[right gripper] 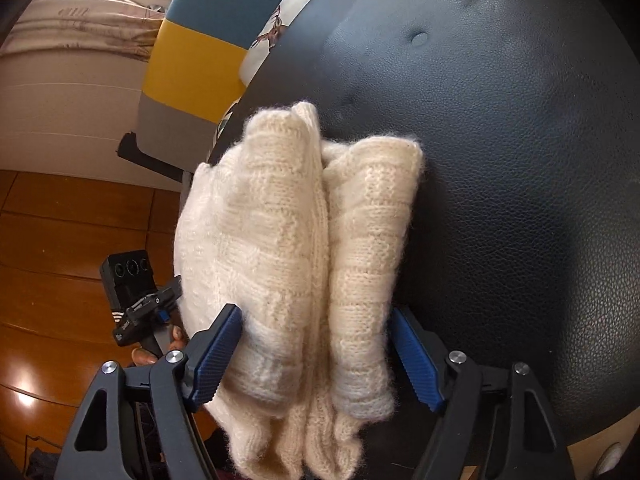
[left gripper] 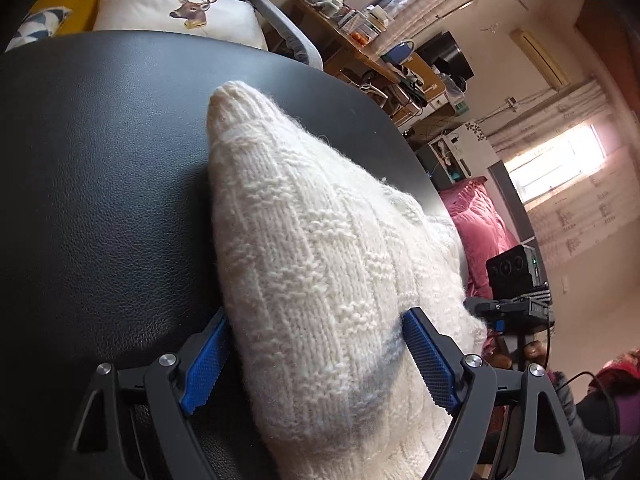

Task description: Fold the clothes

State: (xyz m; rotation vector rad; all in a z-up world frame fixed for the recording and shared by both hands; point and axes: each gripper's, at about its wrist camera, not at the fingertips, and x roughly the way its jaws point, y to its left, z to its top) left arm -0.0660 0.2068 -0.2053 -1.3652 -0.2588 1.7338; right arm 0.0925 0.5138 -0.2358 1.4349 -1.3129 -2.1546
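Observation:
A cream knitted sweater (left gripper: 312, 240) lies folded into a thick bundle on a black leather seat (left gripper: 100, 160). My left gripper (left gripper: 316, 314) straddles one end of it. Its blue fingers (left gripper: 206, 360) stand wide at the knit's sides without squeezing it, so it is open. In the right wrist view the sweater (right gripper: 288, 240) shows two rolled folds side by side. My right gripper (right gripper: 318, 310) is open around the near end, with a gap between the right pad (right gripper: 416, 356) and the wool. Each view shows the other gripper's camera block (left gripper: 516, 276) (right gripper: 130, 292) beside the bundle.
The black seat (right gripper: 500, 160) extends to the right of the sweater. A deer-print pillow (left gripper: 180, 12) and a yellow-and-blue chair back (right gripper: 200, 60) lie beyond it. Wooden floor (right gripper: 60, 240), pink bedding (left gripper: 476, 224) and a cluttered desk (left gripper: 360, 48) surround the seat.

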